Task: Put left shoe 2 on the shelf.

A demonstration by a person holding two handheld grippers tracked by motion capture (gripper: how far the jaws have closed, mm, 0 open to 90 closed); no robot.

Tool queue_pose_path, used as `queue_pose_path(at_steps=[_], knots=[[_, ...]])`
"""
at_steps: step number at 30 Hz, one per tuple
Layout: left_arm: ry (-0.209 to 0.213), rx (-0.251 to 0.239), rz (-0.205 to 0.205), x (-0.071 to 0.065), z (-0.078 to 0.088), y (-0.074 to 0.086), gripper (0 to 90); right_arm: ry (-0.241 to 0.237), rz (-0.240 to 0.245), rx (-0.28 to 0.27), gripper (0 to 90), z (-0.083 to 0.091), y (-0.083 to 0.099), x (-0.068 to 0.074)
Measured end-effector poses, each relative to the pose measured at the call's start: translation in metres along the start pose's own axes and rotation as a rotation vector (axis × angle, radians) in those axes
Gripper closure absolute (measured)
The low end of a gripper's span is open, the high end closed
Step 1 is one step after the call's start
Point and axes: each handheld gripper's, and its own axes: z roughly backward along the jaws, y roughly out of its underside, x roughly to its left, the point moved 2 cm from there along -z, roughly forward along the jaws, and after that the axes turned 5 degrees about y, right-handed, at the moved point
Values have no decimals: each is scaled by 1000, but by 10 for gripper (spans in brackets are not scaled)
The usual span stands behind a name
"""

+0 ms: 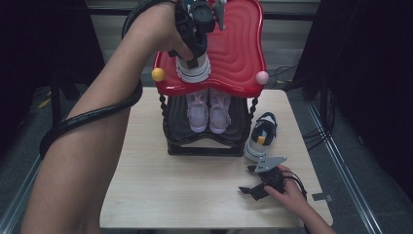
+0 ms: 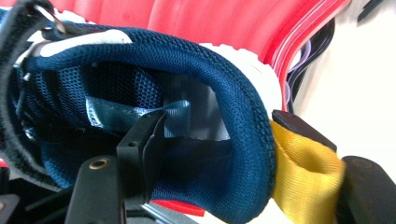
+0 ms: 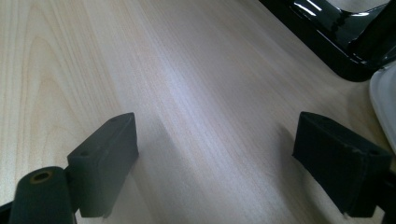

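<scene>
We see the left gripper (image 1: 195, 46) at 12 o'clock, jaws straddling the heel collar of the navy sneaker (image 1: 193, 67) on the red top shelf (image 1: 238, 53), not clearly pressing. At 5 o'clock, right gripper (image 1: 253, 191) rests on the table (image 1: 185, 190), jaws wide apart.

The left gripper (image 1: 194, 45) hides most of the navy sneaker (image 1: 194, 68)

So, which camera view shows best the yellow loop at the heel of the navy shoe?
The left gripper view: the yellow loop is close and large there, behind the heel of the navy shoe. In the high view the left tool covers that heel. The right gripper view looks at the table.
</scene>
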Motion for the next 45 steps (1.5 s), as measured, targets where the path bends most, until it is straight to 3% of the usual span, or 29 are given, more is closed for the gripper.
queue_pose_path(at_steps=[9, 18, 19, 23, 36, 45], knots=[[57, -59, 79, 0, 7, 7, 333, 0, 0, 0, 129, 0, 0, 0], [84, -101, 120, -3, 19, 17, 328, 0, 0, 0, 129, 0, 0, 0], [86, -96, 107, -2, 21, 19, 327, 0, 0, 0, 129, 0, 0, 0], [92, -64, 127, -2, 25, 27, 323, 0, 0, 0, 129, 0, 0, 0], [117, -84, 218, -3, 22, 66, 307, 0, -1, 0, 129, 0, 0, 0], [138, -86, 250, -9, 11, 91, 294, 0, 0, 0, 129, 0, 0, 0]])
